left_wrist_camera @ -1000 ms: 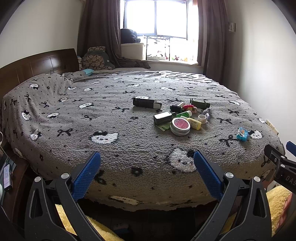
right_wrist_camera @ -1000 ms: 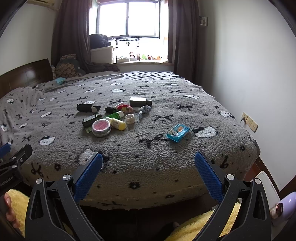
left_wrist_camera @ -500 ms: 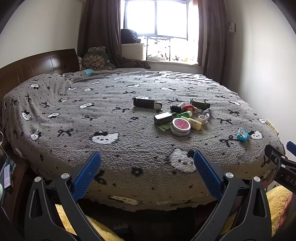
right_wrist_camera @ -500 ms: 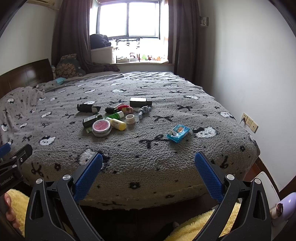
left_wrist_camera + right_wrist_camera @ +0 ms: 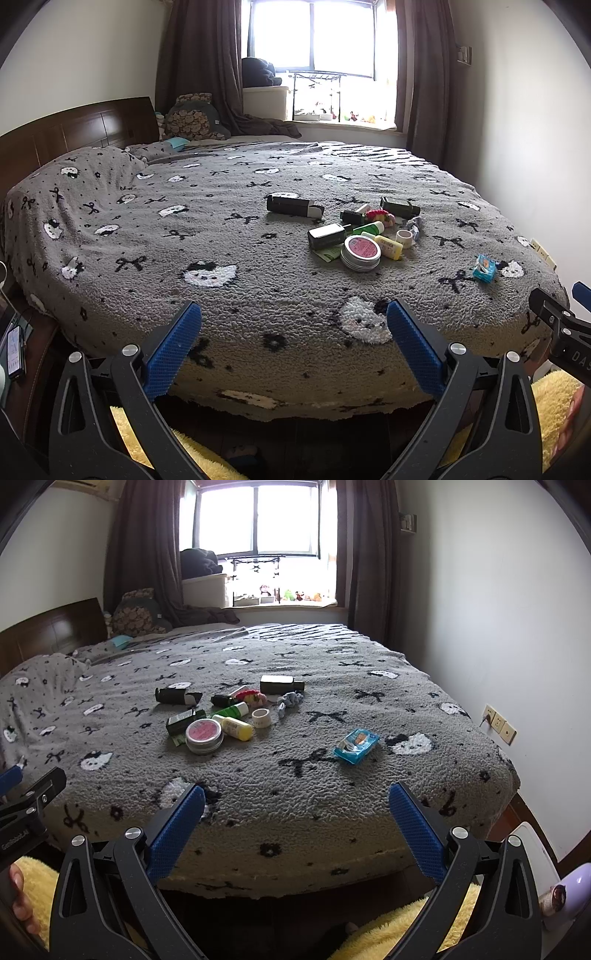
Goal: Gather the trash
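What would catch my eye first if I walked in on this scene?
Probably the clutter of small bottles, boxes and a round pink-lidded tin heaped mid-bed on the grey blanket patterned with cats and bows. A blue packet lies alone, off to the right of that heap. In the foreground, blue-padded fingers stand wide apart and empty, short of the bed's near edge, with a bright window behind.

On the bed (image 5: 406, 709), mid-frame, a round tin (image 5: 204, 735) lies among small bottles (image 5: 238, 728); a packet (image 5: 355, 746) lies apart, right of them
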A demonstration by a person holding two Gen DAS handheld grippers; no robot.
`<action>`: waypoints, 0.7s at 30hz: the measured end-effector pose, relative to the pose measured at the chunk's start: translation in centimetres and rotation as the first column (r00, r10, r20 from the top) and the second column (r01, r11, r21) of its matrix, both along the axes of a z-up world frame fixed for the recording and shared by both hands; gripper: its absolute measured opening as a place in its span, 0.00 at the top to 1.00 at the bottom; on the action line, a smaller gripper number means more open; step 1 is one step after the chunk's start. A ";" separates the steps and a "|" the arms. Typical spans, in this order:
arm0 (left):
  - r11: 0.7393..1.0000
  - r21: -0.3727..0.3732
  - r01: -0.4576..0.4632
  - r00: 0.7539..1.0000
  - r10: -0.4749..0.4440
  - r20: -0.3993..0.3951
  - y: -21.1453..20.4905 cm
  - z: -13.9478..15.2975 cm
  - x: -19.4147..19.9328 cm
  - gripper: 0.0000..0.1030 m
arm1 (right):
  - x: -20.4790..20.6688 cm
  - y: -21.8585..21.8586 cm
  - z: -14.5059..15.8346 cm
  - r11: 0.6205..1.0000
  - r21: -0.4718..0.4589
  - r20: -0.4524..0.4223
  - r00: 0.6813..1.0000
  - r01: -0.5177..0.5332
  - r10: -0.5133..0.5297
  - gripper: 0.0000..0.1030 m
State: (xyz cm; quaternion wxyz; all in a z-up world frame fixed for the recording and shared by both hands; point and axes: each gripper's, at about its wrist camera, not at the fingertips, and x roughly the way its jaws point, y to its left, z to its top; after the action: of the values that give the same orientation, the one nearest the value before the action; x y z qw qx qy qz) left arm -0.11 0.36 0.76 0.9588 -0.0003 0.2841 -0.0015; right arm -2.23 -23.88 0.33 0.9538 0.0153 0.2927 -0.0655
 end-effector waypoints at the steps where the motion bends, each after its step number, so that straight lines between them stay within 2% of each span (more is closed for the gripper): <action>1: 1.000 0.000 0.000 1.000 0.000 0.000 0.0 0.0 0.0 0.08 | 0.1 0.0 0.0 1.000 0.000 -0.001 1.000 0.000 0.000 0.03; 21: 1.000 0.000 0.000 1.000 0.000 0.001 0.0 0.1 0.0 0.08 | -0.1 0.0 -0.1 1.000 0.000 0.004 1.000 0.004 -0.004 0.03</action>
State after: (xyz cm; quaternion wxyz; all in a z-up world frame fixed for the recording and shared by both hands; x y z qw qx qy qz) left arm -0.13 0.37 0.82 0.9590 -0.0002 0.2834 -0.0017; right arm -2.38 -23.86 0.21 0.9543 0.0161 0.2906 -0.0675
